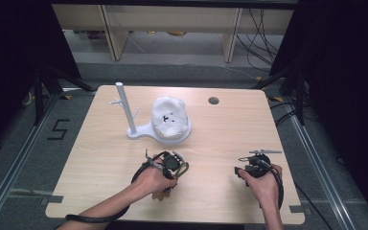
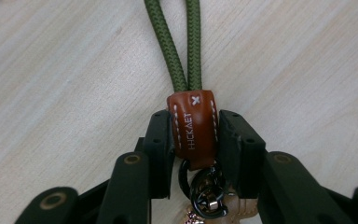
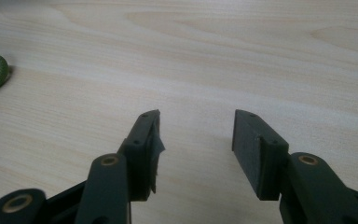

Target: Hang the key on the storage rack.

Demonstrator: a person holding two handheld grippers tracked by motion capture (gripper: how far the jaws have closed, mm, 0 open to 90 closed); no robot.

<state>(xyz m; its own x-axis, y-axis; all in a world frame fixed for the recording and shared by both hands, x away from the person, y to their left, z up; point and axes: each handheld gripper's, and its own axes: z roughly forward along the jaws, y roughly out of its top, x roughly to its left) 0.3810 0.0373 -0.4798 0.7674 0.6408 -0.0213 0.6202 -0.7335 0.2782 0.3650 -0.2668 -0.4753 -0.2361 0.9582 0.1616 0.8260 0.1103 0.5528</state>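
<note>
The left gripper point(image 2: 195, 140) has its jaws clamped on the brown stitched leather tab point(image 2: 193, 127) of an olive-green braided cord loop keychain point(image 2: 175, 42), lying on the light wooden counter point(image 1: 105, 158) near the front edge. The right gripper point(image 3: 196, 140) rests well apart with jaws open and nothing between them. The step in hand looks like the pickup. Next would likely be lifting the loop and carrying it to 1 peg of the white branched stand point(image 1: 124, 112), beside the white fuzzy hat point(image 1: 170, 117).

Left tool point(image 2: 196, 140) is clamped shut, pointing down; right tool point(image 3: 196, 140) is held level, its jaws standing apart.
</note>
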